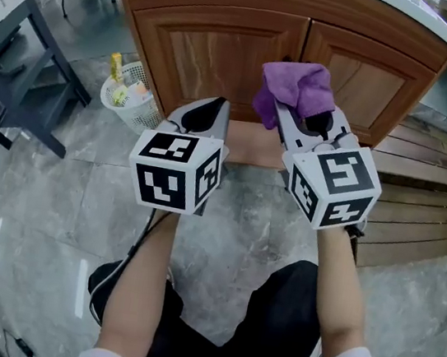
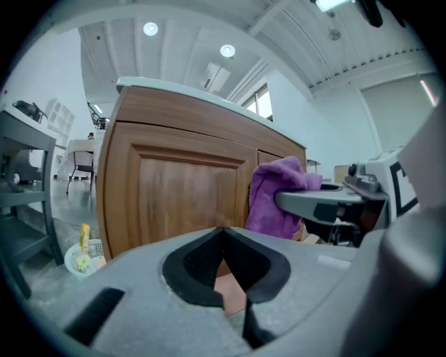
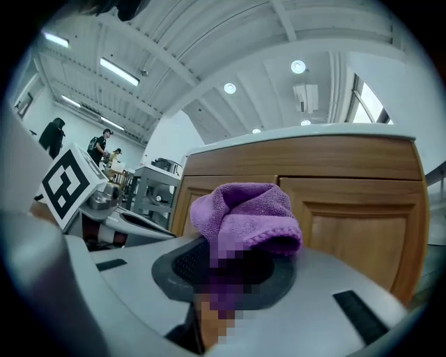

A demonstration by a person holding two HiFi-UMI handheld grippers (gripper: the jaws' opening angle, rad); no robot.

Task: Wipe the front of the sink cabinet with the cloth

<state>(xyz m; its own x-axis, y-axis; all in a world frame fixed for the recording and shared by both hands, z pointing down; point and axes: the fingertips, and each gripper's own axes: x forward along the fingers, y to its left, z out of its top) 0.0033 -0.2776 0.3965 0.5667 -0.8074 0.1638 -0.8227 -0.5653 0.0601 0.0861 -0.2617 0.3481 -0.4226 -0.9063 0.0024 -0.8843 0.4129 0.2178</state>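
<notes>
The right gripper [image 1: 302,117] has its 2 jaws clamped on a bunched purple terry cloth [image 1: 299,87]. The wad bulges past the tips, so soft fabric rather than hard plastic would meet the wood. It is aimed at 12 o'clock toward the brown wooden sink cabinet [image 1: 218,48], with the cloth level with the seam between the 2 panelled doors. In the right gripper view the cloth [image 3: 245,208] fills the space between the pads and folds over to the right. No view settles whether it touches the door or sits just in front of it.

The left gripper [image 1: 212,107] sits beside the right one, toward 9 o'clock. Its jaws are pressed together with nothing between them, and they point at the left door. My guess is that it is parked there to stay clear of the wiping path.

A white mesh waste basket [image 1: 136,109] stands on the grey marble-patterned floor [image 1: 53,206] at 10 o'clock, close to the cabinet's left corner. A wide sweep low on that side might bump it. The wipe looks barely begun, and the next move calls for pressing the cloth flat and stroking across the door panels.
</notes>
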